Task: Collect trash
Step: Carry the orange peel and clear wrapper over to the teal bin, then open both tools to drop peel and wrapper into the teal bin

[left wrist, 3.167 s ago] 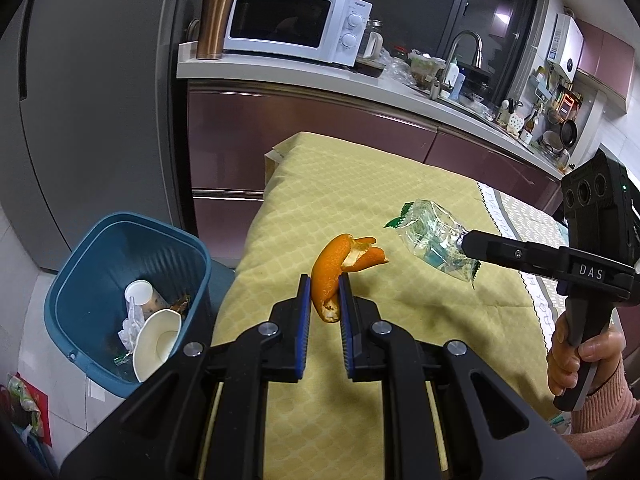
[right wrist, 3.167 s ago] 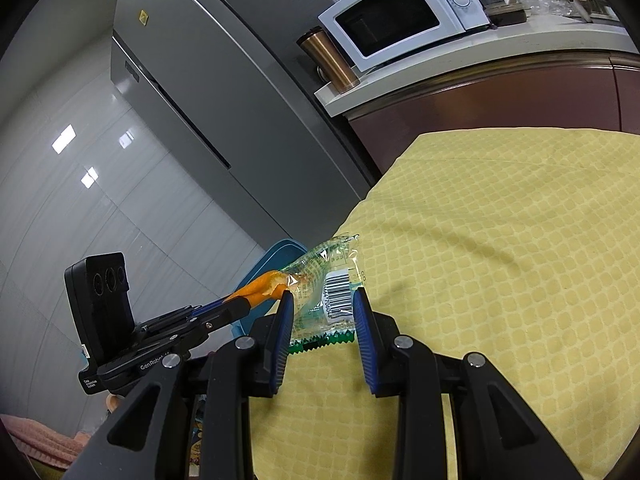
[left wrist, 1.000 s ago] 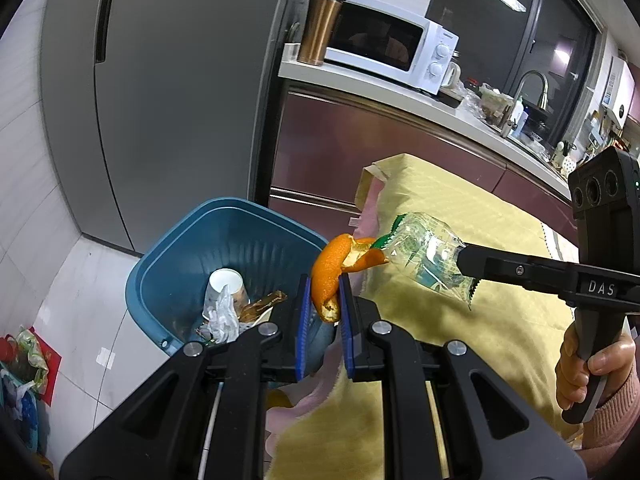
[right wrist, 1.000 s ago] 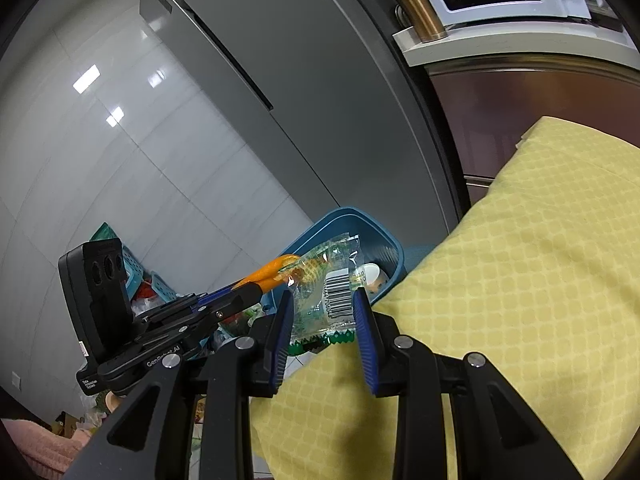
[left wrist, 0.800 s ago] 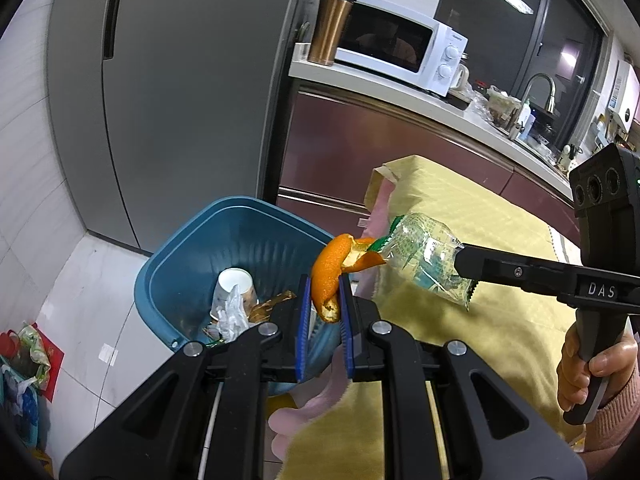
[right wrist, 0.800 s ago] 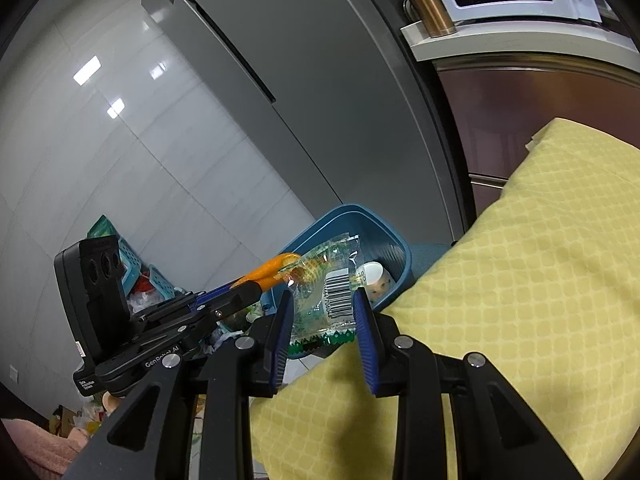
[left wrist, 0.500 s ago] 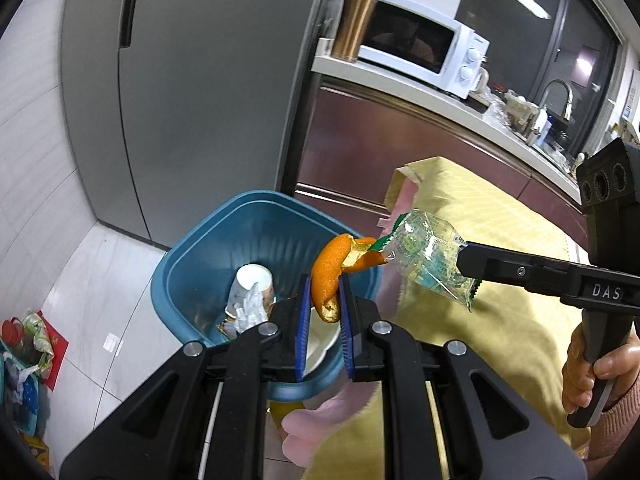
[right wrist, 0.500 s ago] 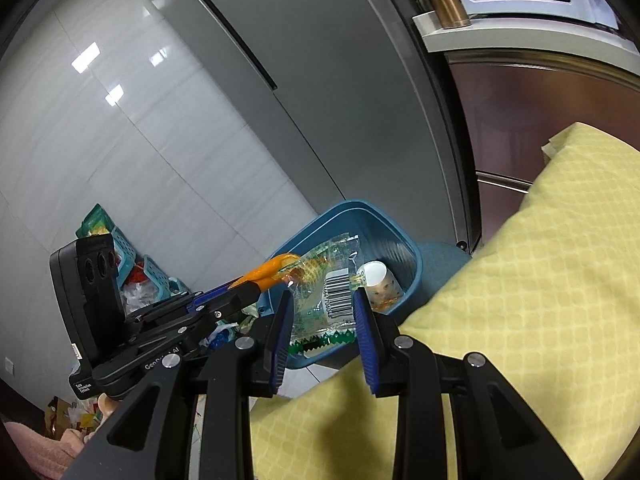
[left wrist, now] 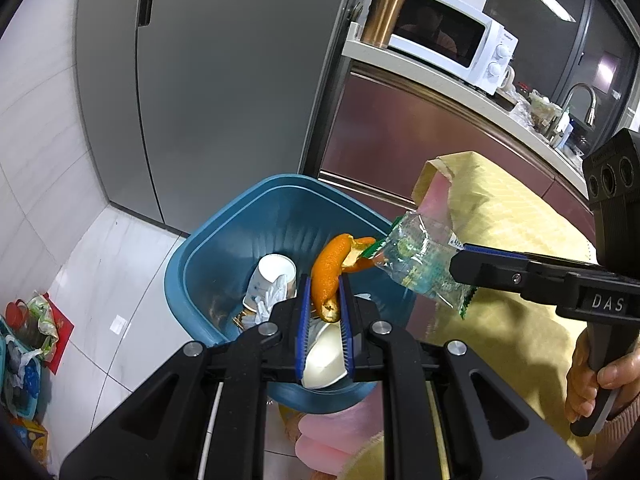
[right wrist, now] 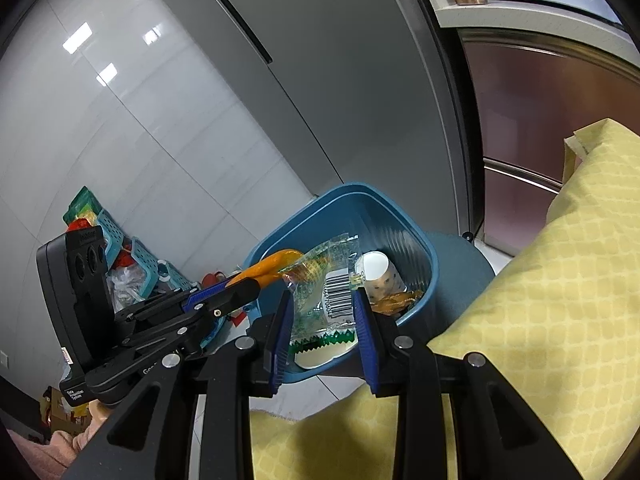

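The left gripper (left wrist: 325, 312) has its jaws pinched tight on an orange peel (left wrist: 326, 270), right above the blue bin (left wrist: 212, 256). The right gripper (right wrist: 322, 334) squeezes a clear wrapper (right wrist: 326, 292) over the same bin, beside the peel, and paper cups (left wrist: 272, 276) lie inside.

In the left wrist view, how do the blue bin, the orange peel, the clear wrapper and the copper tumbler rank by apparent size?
1. blue bin
2. clear wrapper
3. orange peel and copper tumbler: they look alike, and the tumbler stands much farther away, so I leave them unranked.
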`<state>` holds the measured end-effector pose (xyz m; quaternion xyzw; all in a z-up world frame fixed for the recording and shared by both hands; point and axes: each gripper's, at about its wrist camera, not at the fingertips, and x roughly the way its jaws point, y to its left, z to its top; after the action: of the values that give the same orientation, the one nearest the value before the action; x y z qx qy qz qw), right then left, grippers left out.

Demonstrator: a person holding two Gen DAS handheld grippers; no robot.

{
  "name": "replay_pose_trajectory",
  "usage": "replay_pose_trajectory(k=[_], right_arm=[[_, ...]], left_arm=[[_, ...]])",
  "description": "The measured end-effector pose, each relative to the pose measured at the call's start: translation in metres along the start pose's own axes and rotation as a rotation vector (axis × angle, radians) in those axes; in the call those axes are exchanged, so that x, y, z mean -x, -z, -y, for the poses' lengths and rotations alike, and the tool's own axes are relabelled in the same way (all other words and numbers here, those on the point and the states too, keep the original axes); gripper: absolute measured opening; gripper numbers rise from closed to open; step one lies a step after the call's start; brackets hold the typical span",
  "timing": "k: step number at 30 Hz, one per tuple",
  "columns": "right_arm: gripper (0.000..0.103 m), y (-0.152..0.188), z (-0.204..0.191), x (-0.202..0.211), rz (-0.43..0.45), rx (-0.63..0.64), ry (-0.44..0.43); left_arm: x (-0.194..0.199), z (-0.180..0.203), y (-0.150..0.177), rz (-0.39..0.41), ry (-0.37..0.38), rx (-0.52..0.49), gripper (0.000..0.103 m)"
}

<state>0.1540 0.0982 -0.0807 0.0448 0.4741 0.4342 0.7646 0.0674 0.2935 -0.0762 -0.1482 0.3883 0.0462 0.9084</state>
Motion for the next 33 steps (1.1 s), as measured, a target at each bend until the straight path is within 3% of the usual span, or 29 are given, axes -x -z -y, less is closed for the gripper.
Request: replay_pose_trajectory(k=[24, 33], right_arm=[[0.031, -0.018, 0.002, -0.05, -0.086, -0.015, 0.096], [0.043, -0.014, 0.002, -0.035, -0.037, -0.001, 0.108]], left_arm=[[-0.053, -0.013, 0.003, -0.08, -0.036, 0.04, 0.014], [-0.051, -0.013, 0.008, -0.063, -0.041, 0.037, 0.039]])
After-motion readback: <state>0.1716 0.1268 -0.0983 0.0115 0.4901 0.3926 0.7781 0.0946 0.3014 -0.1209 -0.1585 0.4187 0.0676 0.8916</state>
